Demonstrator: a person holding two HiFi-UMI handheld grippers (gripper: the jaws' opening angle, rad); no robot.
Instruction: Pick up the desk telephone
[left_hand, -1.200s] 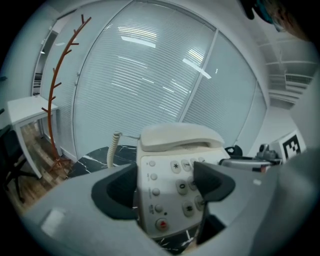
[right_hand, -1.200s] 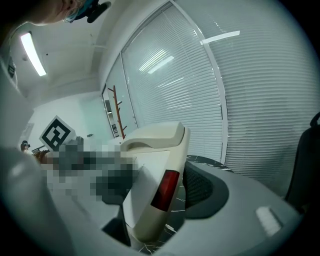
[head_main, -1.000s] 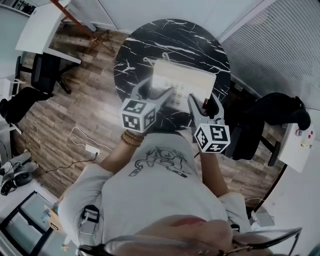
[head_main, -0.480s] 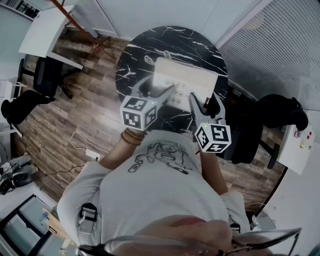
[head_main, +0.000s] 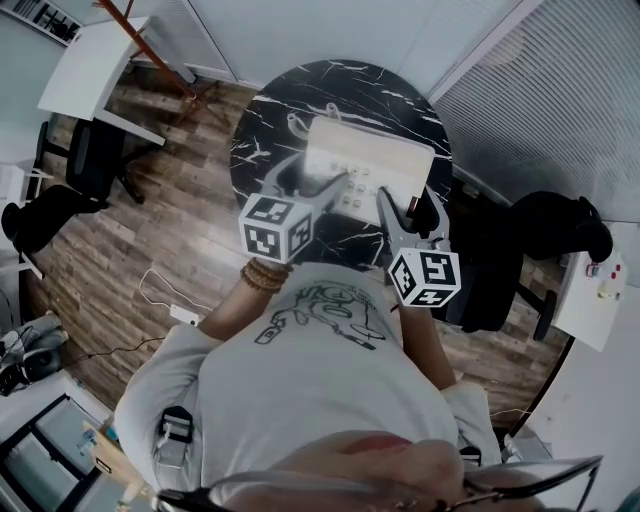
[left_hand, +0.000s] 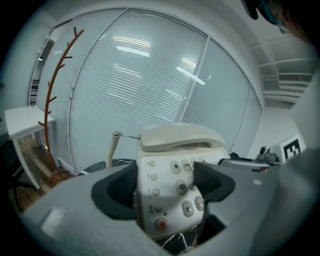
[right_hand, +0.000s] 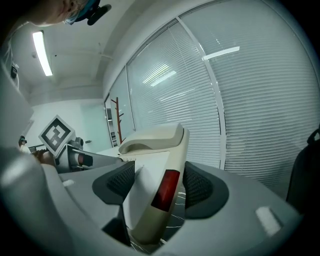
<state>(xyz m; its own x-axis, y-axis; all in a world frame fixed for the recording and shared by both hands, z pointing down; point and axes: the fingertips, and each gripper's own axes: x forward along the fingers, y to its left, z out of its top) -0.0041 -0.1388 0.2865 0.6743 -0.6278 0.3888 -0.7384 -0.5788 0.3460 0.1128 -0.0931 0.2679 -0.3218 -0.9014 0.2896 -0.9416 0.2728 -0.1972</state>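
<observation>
Round marble table (head_main: 300, 90), seen from above, with the desk telephone (head_main: 372, 158) over its centre, long axis running roughly 10 to 4 o'clock. The telephone lies at 12 o'clock from both grippers, equally near each. The left gripper (head_main: 312, 182) clamps the keypad end at the body's 7 o'clock corner. The right gripper (head_main: 405, 207) clamps the side wall at 5 o'clock, pads (right_hand: 198, 187) pressing. Marble showing beneath the base suggests the telephone is already clear of the table.

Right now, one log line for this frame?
left gripper: shut on phone | right gripper: shut on phone | handset: on phone | phone: over table
</observation>
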